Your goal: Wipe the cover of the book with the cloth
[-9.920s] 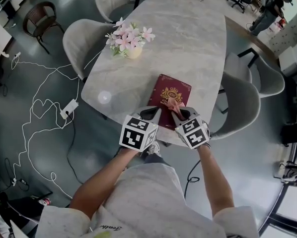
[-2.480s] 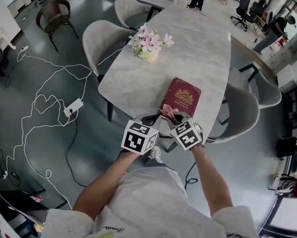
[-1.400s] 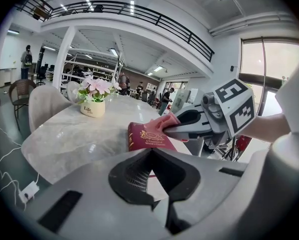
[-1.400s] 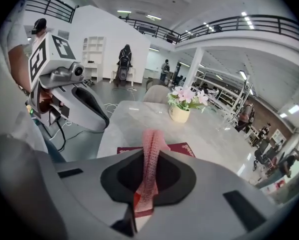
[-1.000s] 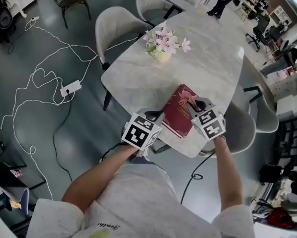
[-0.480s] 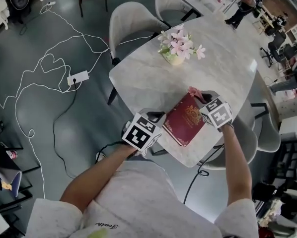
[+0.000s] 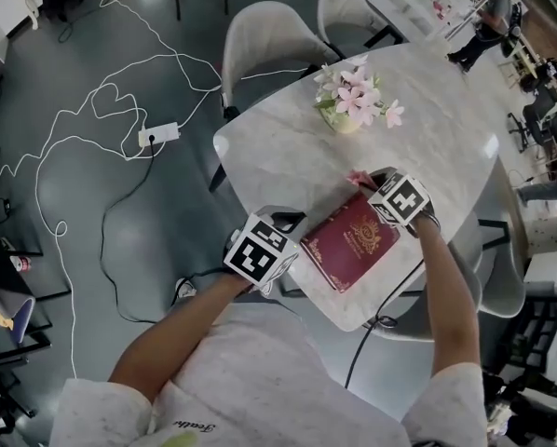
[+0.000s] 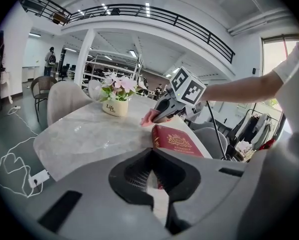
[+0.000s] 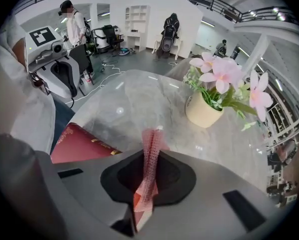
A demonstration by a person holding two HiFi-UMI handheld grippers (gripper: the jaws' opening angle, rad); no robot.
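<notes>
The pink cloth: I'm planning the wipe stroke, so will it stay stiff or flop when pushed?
Probably floppy: the pink cloth, pinched in the right gripper, shows as a twisted, creased strip. Likely light, since one pinch carries it. Pushed over the book, it may bunch rather than slide flat.

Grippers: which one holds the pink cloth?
The right gripper, shut on the pink cloth beside the book; the left gripper clamps the book itself.

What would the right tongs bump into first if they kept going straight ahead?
Probably only bare table top; the right tongs, holding the pink cloth, aim just left of the flower pot. Depth is unclear, so it might get clipped.
</notes>
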